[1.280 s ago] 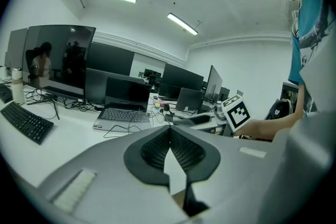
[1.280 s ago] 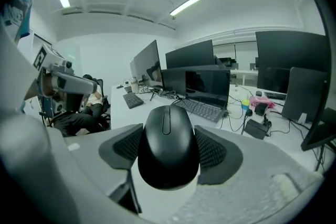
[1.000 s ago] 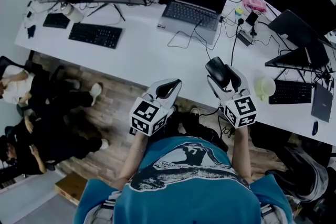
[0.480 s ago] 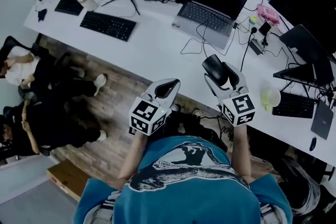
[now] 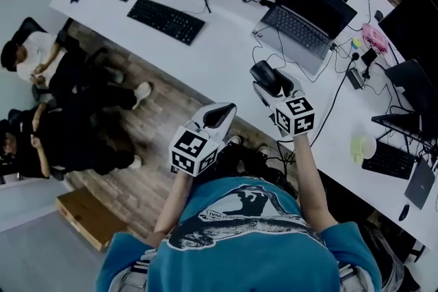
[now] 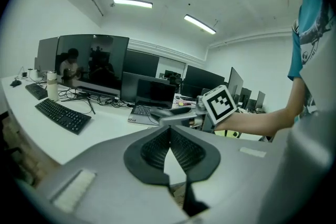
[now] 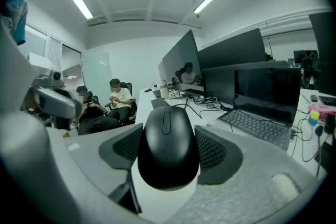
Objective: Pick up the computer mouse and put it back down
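Mouse (image 7: pixel 168 147) gripped in right claw (image 5: pixel 270 83), held over tabletop (image 5: pixel 226 57); left claw (image 6: pixel 169 138) clenched, empty.

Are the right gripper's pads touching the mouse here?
Touching. The right gripper view shows the right gripper with its pads pressed against both sides of the black mouse.

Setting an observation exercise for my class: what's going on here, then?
A person stands at a long white desk with a claw in each hand. The right claw is shut on a black computer mouse, held over the desk in front of an open laptop. The left claw is shut with nothing in it, short of the desk's edge.
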`<state>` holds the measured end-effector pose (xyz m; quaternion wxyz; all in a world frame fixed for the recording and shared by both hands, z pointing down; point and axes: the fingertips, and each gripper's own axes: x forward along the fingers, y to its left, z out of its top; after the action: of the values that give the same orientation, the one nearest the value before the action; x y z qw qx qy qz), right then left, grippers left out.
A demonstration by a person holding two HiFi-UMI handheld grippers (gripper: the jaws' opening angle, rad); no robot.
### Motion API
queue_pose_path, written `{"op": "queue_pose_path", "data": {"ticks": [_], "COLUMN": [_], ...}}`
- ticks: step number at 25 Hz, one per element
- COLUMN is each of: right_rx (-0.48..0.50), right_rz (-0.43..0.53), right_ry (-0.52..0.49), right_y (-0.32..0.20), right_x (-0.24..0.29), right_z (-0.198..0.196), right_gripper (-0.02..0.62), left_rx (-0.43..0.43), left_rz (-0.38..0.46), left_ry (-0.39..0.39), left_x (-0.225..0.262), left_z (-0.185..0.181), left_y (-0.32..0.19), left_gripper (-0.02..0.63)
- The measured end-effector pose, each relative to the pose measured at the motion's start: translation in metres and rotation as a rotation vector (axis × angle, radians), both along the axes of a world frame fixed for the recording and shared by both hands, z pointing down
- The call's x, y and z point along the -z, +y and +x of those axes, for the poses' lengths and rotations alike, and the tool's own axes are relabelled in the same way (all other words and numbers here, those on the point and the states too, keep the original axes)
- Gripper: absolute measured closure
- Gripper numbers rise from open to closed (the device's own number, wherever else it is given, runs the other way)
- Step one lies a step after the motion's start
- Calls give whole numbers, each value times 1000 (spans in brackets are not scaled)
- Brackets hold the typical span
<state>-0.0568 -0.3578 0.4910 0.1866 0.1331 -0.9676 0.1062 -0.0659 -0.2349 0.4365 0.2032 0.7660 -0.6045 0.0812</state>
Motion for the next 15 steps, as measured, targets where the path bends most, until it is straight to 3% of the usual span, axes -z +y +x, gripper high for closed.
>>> {"op": "queue_pose_path", "data": {"ticks": [8, 15], "right_rx": [61, 85], "right_rz": [-57, -118], "right_ry": [152, 286], "right_y": [-2, 9], "right_x": [-83, -145], "right_z": [-71, -93], "right_gripper": [291, 291], "left_rx": [70, 138], "left_rz": [-30, -69], "left_ry": [10, 20], "left_x": [-6, -15], "left_z": [-27, -48], "left_y": [10, 27], "left_gripper": [594, 594]}}
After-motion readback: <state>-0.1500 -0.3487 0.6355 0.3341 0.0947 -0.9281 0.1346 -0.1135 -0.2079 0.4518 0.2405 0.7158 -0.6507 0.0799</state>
